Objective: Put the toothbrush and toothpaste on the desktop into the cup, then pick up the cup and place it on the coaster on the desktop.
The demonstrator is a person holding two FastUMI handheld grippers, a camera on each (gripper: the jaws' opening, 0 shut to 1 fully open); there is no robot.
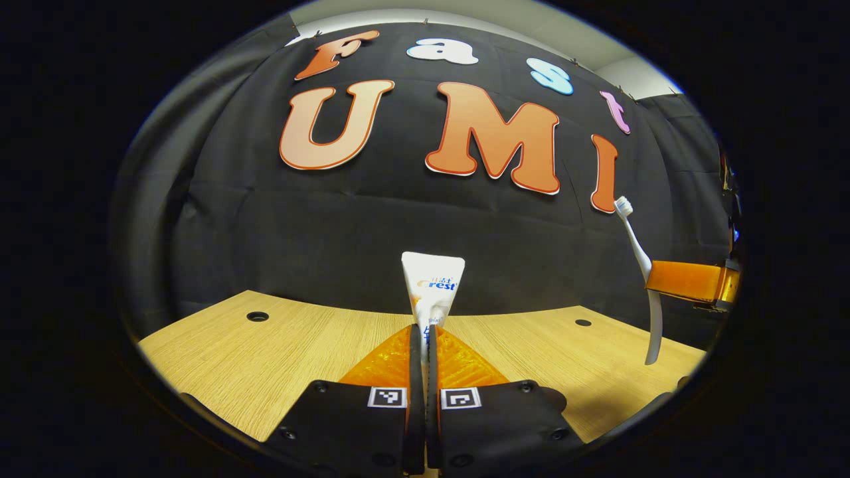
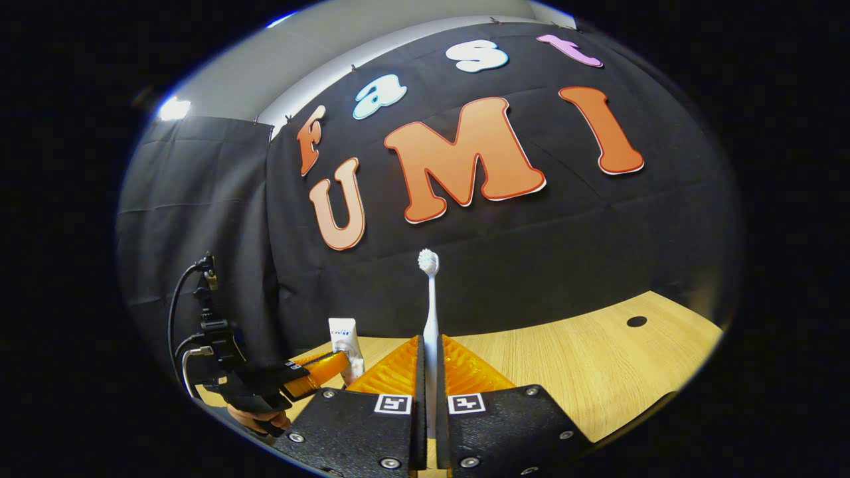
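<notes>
Left gripper (image 1: 425, 345), seen in its own view, is clamped on the toothpaste (image 1: 433, 285), tube standing straight up off the desktop (image 1: 279, 358); off to its right the toothbrush (image 1: 643, 272) hangs upright too. Right gripper view: right gripper (image 2: 430, 358) pinches that toothbrush (image 2: 431, 305) bristles-up, with the left gripper (image 2: 319, 372) nearby. Can't spot the cup, so no telling which hand's closer.

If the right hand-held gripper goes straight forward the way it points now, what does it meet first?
Probably the black cloth wall. The right hand-held gripper, shut on the upright toothbrush, points over the bare wooden desk, with nothing standing between, though depth is hard to judge.
</notes>
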